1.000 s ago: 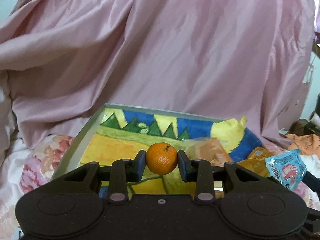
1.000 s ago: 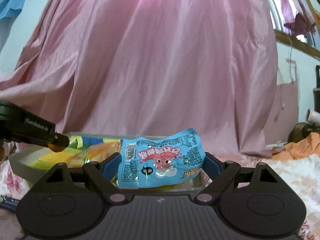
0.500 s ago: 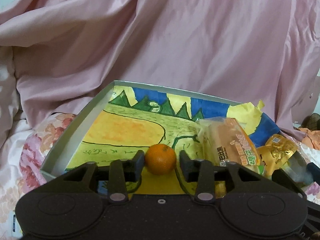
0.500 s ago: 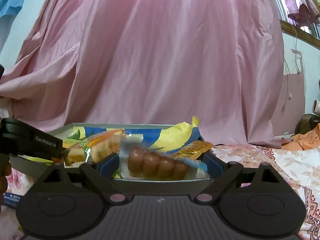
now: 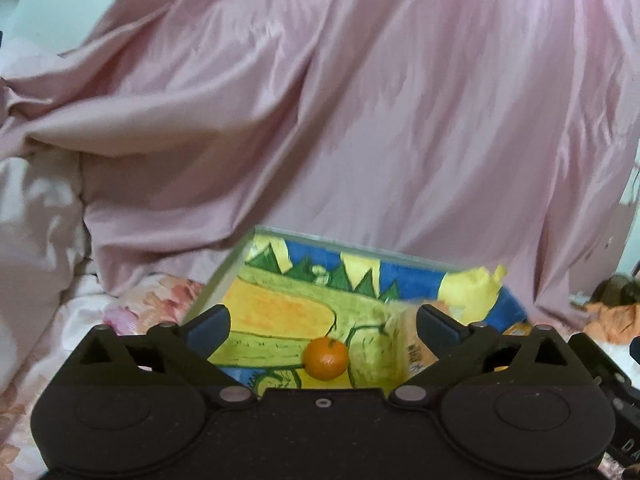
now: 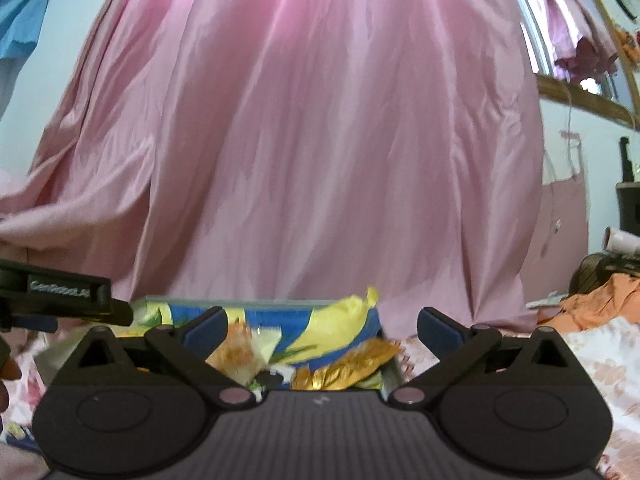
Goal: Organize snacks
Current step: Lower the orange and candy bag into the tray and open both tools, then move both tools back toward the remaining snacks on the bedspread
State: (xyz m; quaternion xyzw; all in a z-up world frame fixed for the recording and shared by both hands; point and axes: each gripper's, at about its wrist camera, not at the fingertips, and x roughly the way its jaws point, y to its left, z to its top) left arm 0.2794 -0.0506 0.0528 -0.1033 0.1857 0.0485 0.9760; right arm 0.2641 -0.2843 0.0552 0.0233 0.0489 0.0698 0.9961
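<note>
The left gripper [image 5: 323, 330] points a little downward, its jaws opening and standing wide apart, with no pad pressing on anything. The right gripper [image 6: 322, 328] points about level, its jaws also opening to a wide spread, gripping nothing. In the right wrist view the left gripper's dark body reaches in from the left edge, with fingertips of a hand [image 6: 8, 372] just below it.

Tray [image 5: 224, 276] on bedspread [image 5: 132, 304], before draped curtain [image 5: 320, 120]. Mandarin [image 5: 325, 358] in tray, near front. Bread packet [image 5: 404, 340] just right of mandarin. Foil packet [image 6: 352, 364] in tray's right end. Heap of clothes [image 6: 600, 300] far right, behind bedspread.
</note>
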